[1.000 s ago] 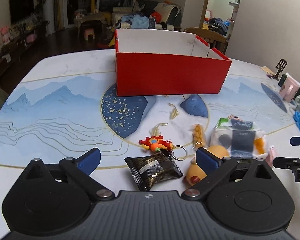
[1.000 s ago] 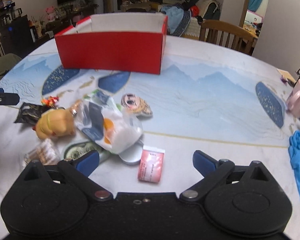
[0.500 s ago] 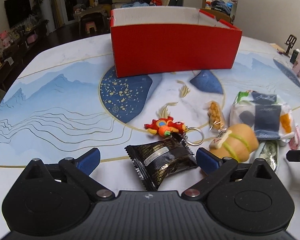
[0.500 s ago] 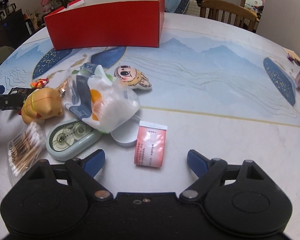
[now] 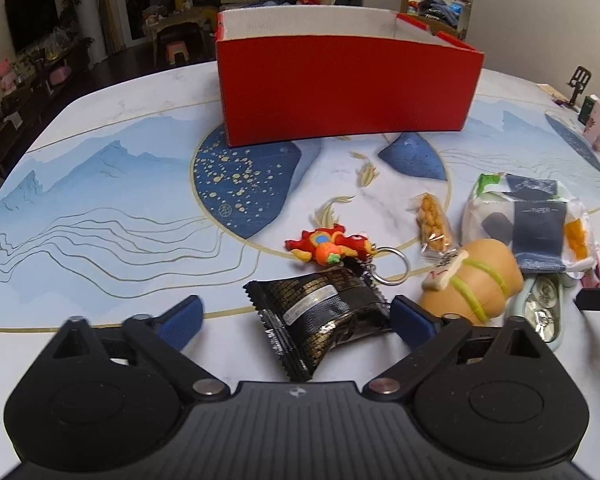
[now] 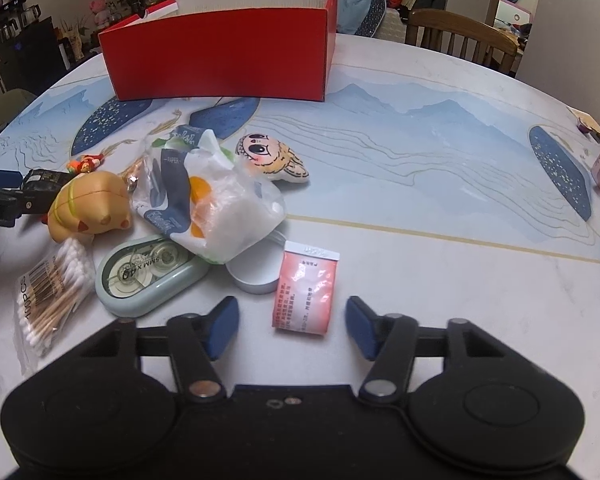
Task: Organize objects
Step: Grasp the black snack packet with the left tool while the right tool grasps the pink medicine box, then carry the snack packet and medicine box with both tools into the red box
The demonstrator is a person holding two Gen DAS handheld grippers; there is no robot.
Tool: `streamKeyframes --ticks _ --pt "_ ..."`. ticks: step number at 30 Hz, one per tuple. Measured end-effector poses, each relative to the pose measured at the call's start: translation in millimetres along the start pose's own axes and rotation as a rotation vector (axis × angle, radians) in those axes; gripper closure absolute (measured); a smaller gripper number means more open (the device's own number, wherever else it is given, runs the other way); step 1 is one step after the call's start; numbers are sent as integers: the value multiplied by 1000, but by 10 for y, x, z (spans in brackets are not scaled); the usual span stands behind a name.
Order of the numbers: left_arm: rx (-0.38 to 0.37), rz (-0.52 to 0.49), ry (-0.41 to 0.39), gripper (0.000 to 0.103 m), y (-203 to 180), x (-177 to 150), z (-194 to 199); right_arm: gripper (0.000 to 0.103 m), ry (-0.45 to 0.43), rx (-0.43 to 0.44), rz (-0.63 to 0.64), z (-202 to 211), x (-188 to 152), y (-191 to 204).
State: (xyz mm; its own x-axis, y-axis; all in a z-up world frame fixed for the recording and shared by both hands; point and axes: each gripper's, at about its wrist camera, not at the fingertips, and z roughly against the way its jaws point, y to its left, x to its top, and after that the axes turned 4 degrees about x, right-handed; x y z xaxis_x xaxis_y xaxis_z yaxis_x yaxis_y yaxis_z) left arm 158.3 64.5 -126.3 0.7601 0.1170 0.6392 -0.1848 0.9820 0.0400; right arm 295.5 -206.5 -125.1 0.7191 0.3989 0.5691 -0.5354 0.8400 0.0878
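While both grippers hung low over the table (image 5: 100, 168), the left gripper (image 5: 296, 318) stood with its jaws apart around a black packet (image 5: 320, 320), and the right gripper (image 6: 292, 322) stood apart around a pink sachet (image 6: 306, 290). Both items looked light, thin and crinkly, likely to slip on the smooth top; a pinch across the middle seemed safest. The red box (image 5: 348, 92) sat well ahead of each, its floor hidden. The sachet's print was unreadable.

The right tool (image 6: 292, 326), jaws apart, flanks a pink packet (image 6: 305, 288).
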Motion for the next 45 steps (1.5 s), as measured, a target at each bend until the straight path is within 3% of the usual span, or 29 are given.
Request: streamKeyframes --ticks 4,7,8,14,32,45 --pt "-49 7 3 40 -9 1 32 65 -3 -16 -12 16 -2 -17" --pt "-50 1 -7 46 -31 2 68 76 -3 -20 -28 30 -3 -35" --pt "-46 5 -13 51 -27 3 82 76 -5 -23 -31 37 -5 -35" --pt "-51 61 0 59 54 8 124 76 -31 -35 -24 134 -20 -25" --pt "-109 262 -43 63 331 -95 676 76 -109 50 -38 740 192 104" --pt "-158 267 -131 63 232 287 1091 76 -226 90 49 1083 691 320"
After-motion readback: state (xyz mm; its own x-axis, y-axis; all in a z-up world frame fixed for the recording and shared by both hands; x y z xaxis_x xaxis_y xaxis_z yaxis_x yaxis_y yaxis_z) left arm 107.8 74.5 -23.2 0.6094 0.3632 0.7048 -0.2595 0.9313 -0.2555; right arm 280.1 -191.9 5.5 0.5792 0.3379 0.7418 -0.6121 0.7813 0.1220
